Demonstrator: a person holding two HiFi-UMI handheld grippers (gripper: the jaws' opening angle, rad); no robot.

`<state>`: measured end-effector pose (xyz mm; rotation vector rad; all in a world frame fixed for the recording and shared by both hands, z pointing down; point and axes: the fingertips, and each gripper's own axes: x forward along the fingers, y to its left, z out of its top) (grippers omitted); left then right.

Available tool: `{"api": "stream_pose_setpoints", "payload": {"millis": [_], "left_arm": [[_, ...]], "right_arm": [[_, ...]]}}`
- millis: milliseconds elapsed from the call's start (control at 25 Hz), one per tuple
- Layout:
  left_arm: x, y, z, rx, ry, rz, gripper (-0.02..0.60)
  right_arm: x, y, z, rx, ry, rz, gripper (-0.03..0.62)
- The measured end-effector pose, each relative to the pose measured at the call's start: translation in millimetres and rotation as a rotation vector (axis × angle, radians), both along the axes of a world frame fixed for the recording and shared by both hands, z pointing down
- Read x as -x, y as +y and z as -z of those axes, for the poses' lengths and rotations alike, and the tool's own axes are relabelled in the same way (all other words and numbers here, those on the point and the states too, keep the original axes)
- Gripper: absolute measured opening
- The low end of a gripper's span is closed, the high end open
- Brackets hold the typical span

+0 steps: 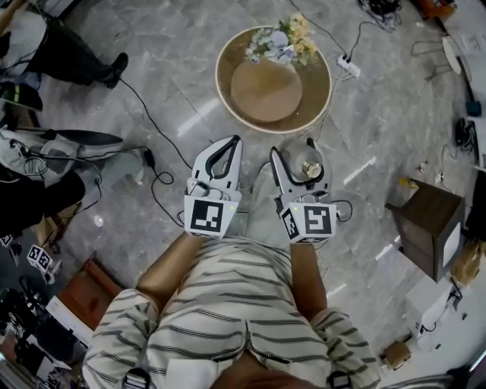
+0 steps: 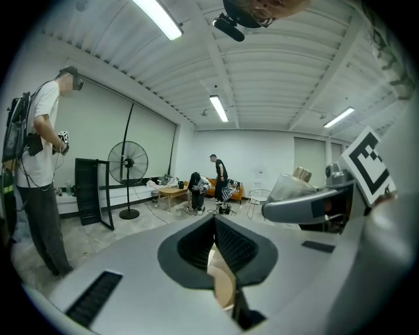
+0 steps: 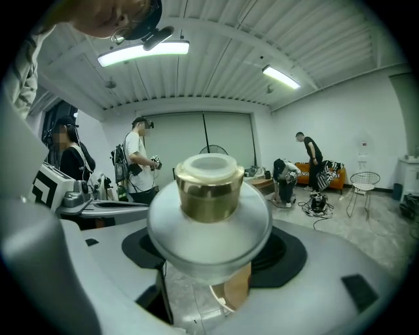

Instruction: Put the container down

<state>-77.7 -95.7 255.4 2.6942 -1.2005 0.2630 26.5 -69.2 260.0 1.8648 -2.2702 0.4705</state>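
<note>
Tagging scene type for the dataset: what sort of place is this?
Probably an indoor recording lab: power strip and cables on the floor, another person wearing a headset, a standing fan.

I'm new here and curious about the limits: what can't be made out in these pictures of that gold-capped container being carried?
- Container base: right gripper and head views, hidden beneath its own bulging body and the jaws of the right tool.
- Its contents: frosted wall, cannot tell.
- Round table: both gripper views, only a sliver shows between the jaws.
- Flowers: head view, too small to name the kind.
</note>
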Motion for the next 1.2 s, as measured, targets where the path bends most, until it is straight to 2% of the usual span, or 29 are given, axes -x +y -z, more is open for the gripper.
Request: {"api": "stream_pose_setpoints", "payload": {"millis": [280, 440, 520, 600, 640, 800, 1200], "left_arm": [[-10.2, -17.3, -39.1, 0.005, -0.021, 0.035, -0.002], [-19.7, -21.1, -68.1, 0.043, -0.027, 0.071, -0.002], [-23.7, -23.7, -84.4, 0.046, -0.069, 0.064, -0.002], [-31.7, -26.9, -98.5, -0.005, -0.160, 0.017, -0.002], [-35.4, -28.1, -105.8, -0.015, -0.182, 0.008, -0.002], [-44.2, -41.0, -140.2, 0.084, -0.058, 0.086, -0.002], [-40.6, -48.9, -227.9, 0.145, -0.080, 0.150, -0.002]], "right_arm": [[-12.9, -21.9, -43.0, 0.029, -0.013, 0.042, 0.345], [-23.6, -32.9, -71.6, 0.037, -0.006, 0.064, 0.345], [-28.4, -40.0, -86.7, 0.037, -0.021, 0.058, 0.345], [-32.0, -46.1, -103.8, 0.041, -0.020, 0.060, 0.344], [-33.1, -48.1, -112.6, 0.043, -0.013, 0.067, 0.345], [-41.1, -57.1, -148.3, 0.053, -0.002, 0.083, 0.345], [-64.9, -74.9, -246.1, 0.106, -0.041, 0.020, 0.345]]}}
